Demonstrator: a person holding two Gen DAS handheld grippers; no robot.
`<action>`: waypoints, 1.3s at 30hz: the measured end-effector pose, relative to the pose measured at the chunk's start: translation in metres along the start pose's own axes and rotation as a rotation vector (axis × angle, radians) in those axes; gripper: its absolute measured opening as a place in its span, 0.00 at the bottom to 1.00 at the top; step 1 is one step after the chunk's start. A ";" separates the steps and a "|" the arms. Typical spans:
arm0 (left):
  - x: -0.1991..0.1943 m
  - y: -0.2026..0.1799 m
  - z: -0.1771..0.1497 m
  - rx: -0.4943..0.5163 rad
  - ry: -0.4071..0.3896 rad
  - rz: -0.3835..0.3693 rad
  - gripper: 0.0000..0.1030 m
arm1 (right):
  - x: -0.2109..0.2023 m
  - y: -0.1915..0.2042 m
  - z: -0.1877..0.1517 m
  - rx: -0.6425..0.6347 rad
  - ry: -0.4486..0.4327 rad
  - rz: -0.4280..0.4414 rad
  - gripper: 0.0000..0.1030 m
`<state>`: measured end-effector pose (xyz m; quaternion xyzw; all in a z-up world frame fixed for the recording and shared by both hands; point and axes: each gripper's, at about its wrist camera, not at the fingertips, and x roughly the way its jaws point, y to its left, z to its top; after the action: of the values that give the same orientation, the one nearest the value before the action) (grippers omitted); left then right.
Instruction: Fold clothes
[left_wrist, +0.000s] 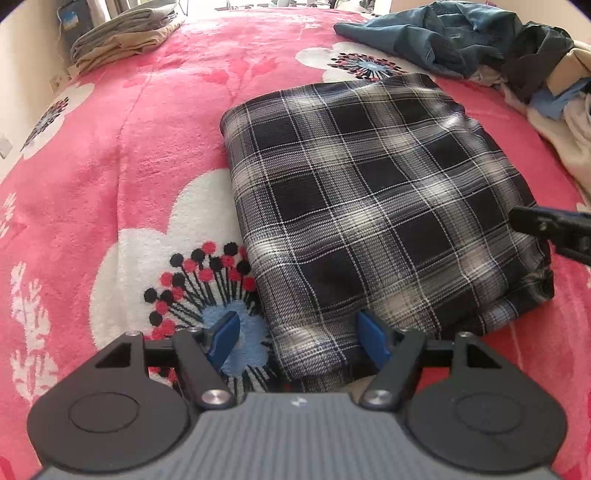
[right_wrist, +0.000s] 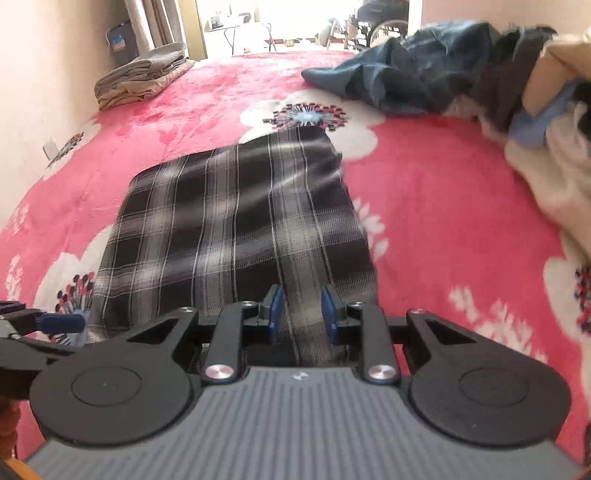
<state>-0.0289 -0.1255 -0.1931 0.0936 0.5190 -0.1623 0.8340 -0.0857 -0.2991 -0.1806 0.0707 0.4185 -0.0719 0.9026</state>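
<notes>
A folded black-and-white plaid garment (left_wrist: 369, 192) lies flat on a pink flowered blanket (left_wrist: 147, 129). My left gripper (left_wrist: 299, 336) stands open astride the garment's near left corner: one blue pad is over the blanket, the other over the cloth. In the right wrist view, my right gripper (right_wrist: 303, 314) is narrowed on a raised ridge at the near edge of the plaid garment (right_wrist: 229, 221), and both blue pads press on it. Its black frame (left_wrist: 546, 229) shows at the right edge of the left wrist view. One left gripper finger (right_wrist: 61, 323) shows at the far left.
A stack of folded grey and beige clothes (left_wrist: 125, 37) (right_wrist: 144, 74) sits at the far left by the wall. A heap of unfolded clothes (left_wrist: 461, 40) (right_wrist: 424, 70), blue, dark and cream, covers the far right. A bright doorway lies beyond the bed.
</notes>
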 end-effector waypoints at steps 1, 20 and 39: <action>0.000 -0.001 0.000 0.002 0.000 0.004 0.69 | 0.007 0.000 -0.002 -0.007 0.024 -0.005 0.21; -0.003 -0.002 -0.003 0.017 -0.008 0.019 0.72 | 0.020 0.004 -0.012 -0.023 0.053 -0.015 0.21; -0.017 0.050 -0.003 -0.070 -0.089 -0.146 0.72 | 0.005 -0.014 -0.002 0.027 0.032 0.062 0.23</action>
<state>-0.0197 -0.0754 -0.1796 0.0193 0.4924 -0.2086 0.8448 -0.0868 -0.3130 -0.1865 0.0970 0.4294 -0.0484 0.8966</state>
